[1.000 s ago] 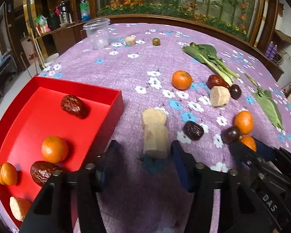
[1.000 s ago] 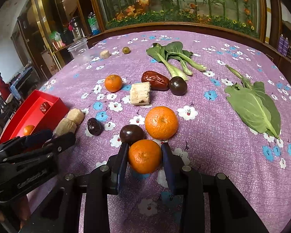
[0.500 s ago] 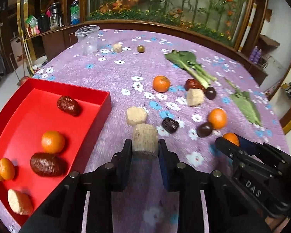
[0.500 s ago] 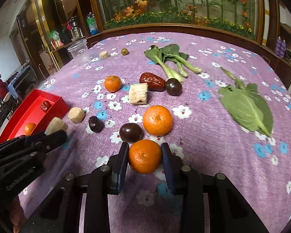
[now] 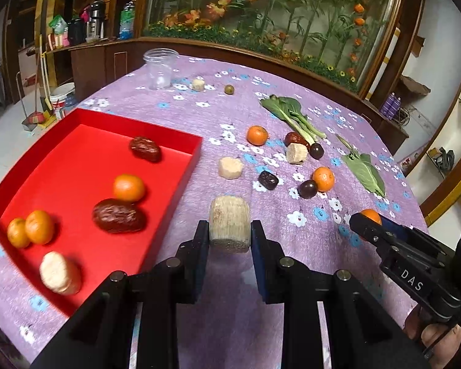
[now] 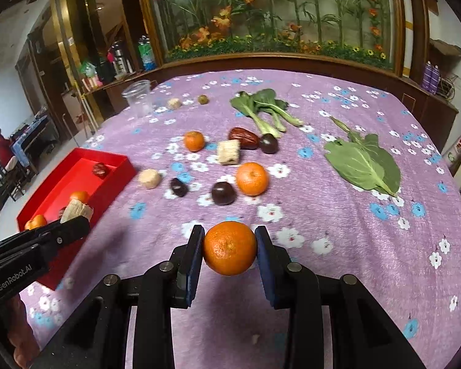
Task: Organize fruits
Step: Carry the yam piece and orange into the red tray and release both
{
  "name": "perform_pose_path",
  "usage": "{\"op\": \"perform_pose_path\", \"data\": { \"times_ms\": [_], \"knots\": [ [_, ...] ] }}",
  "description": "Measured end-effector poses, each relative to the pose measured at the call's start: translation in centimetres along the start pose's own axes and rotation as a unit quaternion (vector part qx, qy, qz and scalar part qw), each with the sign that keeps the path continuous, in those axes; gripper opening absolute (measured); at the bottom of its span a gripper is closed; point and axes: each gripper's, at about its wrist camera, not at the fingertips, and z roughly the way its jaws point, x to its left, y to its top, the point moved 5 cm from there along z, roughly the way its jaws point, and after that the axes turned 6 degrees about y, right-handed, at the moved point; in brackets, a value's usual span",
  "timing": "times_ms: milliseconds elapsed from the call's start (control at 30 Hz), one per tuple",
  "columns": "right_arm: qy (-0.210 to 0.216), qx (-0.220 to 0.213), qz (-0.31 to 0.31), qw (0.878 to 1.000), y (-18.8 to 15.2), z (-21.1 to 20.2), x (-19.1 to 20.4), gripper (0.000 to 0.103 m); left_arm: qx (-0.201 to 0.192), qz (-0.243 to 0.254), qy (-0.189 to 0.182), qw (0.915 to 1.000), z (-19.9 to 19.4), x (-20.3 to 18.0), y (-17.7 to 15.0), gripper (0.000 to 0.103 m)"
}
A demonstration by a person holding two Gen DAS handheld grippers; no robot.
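My left gripper [image 5: 230, 233] is shut on a beige cut chunk [image 5: 229, 224], lifted above the purple cloth just right of the red tray [image 5: 172, 181]. The tray holds several oranges, two dark dates and a beige piece. My right gripper [image 6: 229, 246] is shut on an orange [image 6: 229, 247], held clear of the cloth. In the left wrist view the right gripper [image 5: 365, 223] shows at the right with that orange [image 5: 371, 214] between its tips. In the right wrist view the left gripper [image 6: 76, 221] shows at the left over the tray [image 6: 113, 181], carrying the chunk [image 6: 76, 210].
Loose on the flowered cloth lie oranges [image 6: 252, 178], dark plums [image 6: 222, 192], a date [image 6: 243, 137], beige chunks [image 6: 229, 152], bok choy [image 6: 262, 107] and a large leaf [image 6: 364, 164]. A clear plastic cup [image 5: 160, 68] stands at the far side. The table's wooden rim curves behind.
The left jaws closed on the beige chunk and lifted it off the cloth toward the tray. The right gripper rose with the orange, away from the plum and the other orange.
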Motion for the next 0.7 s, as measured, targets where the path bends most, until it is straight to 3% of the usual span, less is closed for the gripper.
{"op": "perform_pose_path", "data": {
  "times_ms": [333, 700],
  "knots": [
    [0.056, -0.01, -0.046, 0.997, 0.6, -0.7, 7.3, 0.037, -0.024, -0.045, 0.029, 0.9983, -3.5, 5.1, 0.2, 0.026],
    [0.113, -0.01, -0.092, 0.989, 2.2, 1.1, 16.0, 0.037, -0.028, -0.112, 0.089, 0.9893, -4.3, 14.2, 1.5, 0.026]
  ]
}}
